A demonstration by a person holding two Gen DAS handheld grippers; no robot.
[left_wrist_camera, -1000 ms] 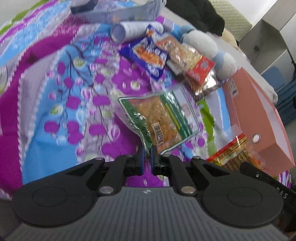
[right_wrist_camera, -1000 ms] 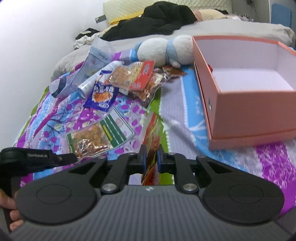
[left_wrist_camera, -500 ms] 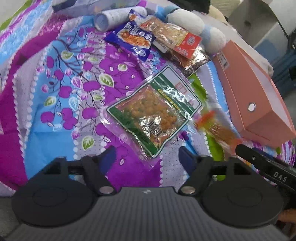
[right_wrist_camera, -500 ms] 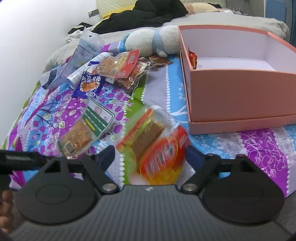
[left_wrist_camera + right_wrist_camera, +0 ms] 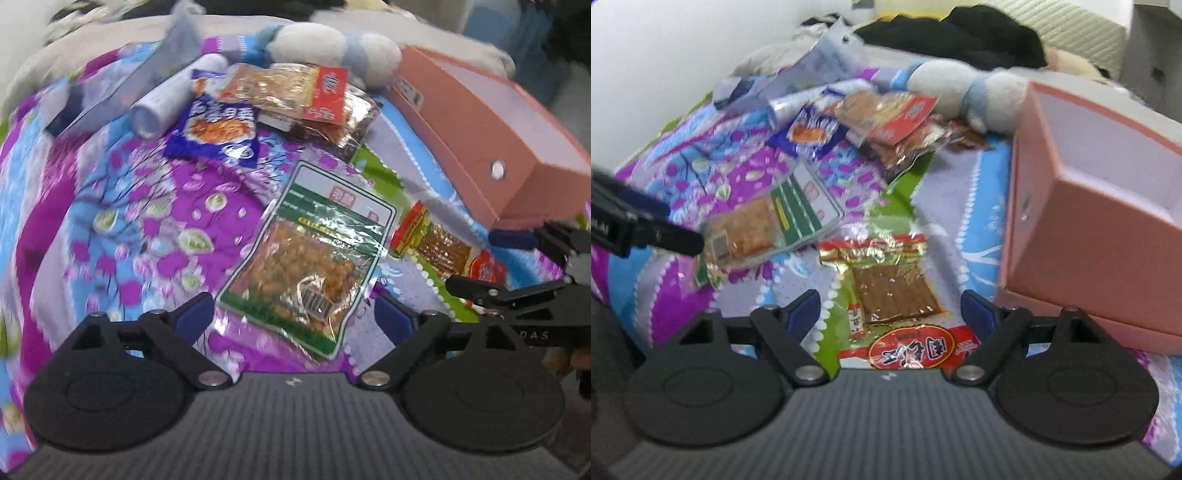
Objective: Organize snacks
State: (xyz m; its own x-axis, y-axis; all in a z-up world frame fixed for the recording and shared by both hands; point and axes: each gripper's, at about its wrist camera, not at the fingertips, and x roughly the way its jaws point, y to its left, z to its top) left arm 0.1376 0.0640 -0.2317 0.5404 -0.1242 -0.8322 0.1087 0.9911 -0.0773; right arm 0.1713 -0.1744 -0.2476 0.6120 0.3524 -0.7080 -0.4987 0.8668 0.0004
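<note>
A green-edged snack bag [image 5: 314, 258] lies flat on the flowered bedspread, just ahead of my open, empty left gripper [image 5: 295, 317]; it also shows in the right wrist view [image 5: 764, 225]. A red-and-gold snack pack [image 5: 886, 288] lies flat just ahead of my open, empty right gripper [image 5: 890, 306], and shows in the left wrist view [image 5: 443, 247]. The pink open box [image 5: 1100, 229] stands to the right. A blue snack bag [image 5: 218, 129] and a red-labelled bag [image 5: 291, 92] lie farther back.
A white tube [image 5: 173, 99], a clear pouch [image 5: 122, 88] and a plush toy [image 5: 332, 48] lie at the far edge of the snack pile. Dark clothing [image 5: 960, 33] is heaped behind. The right gripper's arm [image 5: 517, 295] shows at the left view's right edge.
Both grippers have opened. The left let go of the green-edged bag and the right let go of the red-and-gold pack; both packs now lie flat on the bedspread.
</note>
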